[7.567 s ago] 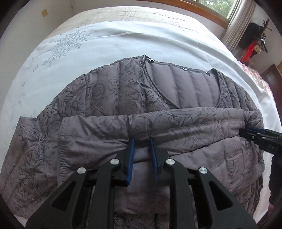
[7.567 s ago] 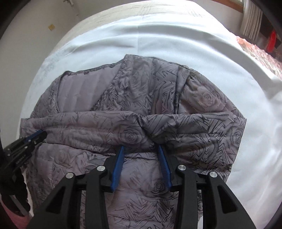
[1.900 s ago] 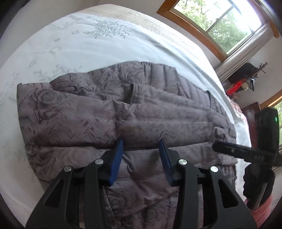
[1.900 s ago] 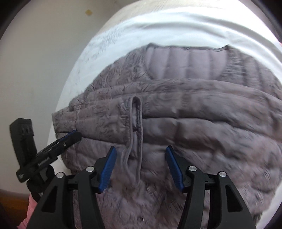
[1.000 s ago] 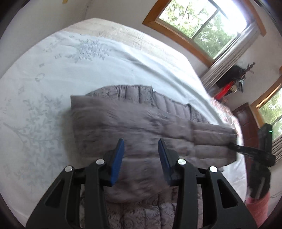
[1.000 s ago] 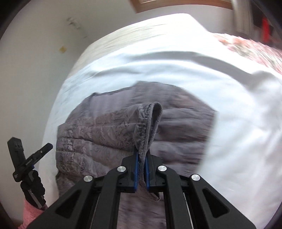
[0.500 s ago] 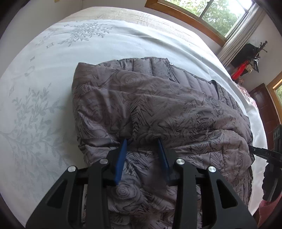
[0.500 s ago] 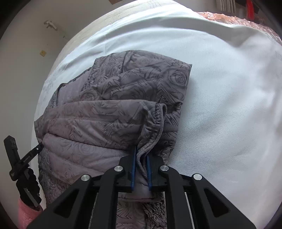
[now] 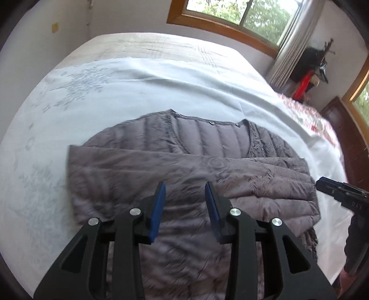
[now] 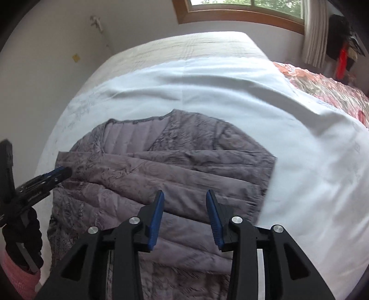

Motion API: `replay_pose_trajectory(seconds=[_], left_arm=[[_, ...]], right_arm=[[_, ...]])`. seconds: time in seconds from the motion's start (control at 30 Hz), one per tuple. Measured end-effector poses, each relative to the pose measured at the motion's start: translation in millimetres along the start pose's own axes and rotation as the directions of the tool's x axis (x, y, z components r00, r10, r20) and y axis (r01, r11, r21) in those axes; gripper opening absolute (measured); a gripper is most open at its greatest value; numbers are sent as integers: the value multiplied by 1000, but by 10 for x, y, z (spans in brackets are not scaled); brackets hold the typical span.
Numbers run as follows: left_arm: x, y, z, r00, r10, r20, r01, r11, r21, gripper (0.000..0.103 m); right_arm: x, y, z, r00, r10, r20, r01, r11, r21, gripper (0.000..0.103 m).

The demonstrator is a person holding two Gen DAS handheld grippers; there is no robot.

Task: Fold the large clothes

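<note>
On my left gripper the blue-padded jaws stand apart with nothing pinched between them; only the grey-mauve quilted jacket with a rose-and-chevron print shows through the gap, lying below. On my right gripper the jaws are opening, and nothing is caught between the pads there either; the jacket lies beneath them untouched.

From the left wrist I see the jacket spread flat on the white embroidered bedsheet, both sleeves folded across the chest in a band from edge to edge. Its collar with small metal snaps points toward the far side of the bed, showing the plain quilted lining. The right gripper pokes in from the right edge, just beside the jacket's side.

From the right wrist the left gripper sits at the left edge, its tip over the folded sleeve's end, held by a black-gloved hand with a pink cuff. Past the sheet are a beige quilted bedcover and a wood-framed window.
</note>
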State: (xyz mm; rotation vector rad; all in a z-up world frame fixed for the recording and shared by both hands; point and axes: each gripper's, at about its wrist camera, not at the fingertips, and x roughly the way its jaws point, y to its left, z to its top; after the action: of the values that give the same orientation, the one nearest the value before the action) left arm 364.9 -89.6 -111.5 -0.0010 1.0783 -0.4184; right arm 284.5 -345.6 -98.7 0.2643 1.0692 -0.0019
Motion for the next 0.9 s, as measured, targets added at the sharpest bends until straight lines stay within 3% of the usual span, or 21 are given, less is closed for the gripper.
replay_pose_trajectory(seconds=[0.33, 0.5, 0.67, 0.8, 0.9], left_arm=[[524, -100, -107, 995, 64, -82, -58, 996, 70, 36], [376, -109, -56, 993, 89, -83, -85, 995, 56, 34], [-2, -304, -233, 999, 38, -15, -37, 996, 87, 36], [83, -414, -409, 998, 29, -51, -24, 993, 112, 36], [296, -400, -522, 994, 69, -89, -57, 989, 133, 37]], right_arm=[[657, 164, -126, 995, -68, -70, 65, 997, -52, 37], [425, 137, -97, 998, -33, -54, 31, 999, -31, 37], [92, 189, -255, 1000, 17, -22, -18, 999, -39, 38], [207, 218, -404, 998, 10, -62, -12, 999, -41, 38], [360, 222, -465, 997, -12, -80, 8, 998, -55, 38]])
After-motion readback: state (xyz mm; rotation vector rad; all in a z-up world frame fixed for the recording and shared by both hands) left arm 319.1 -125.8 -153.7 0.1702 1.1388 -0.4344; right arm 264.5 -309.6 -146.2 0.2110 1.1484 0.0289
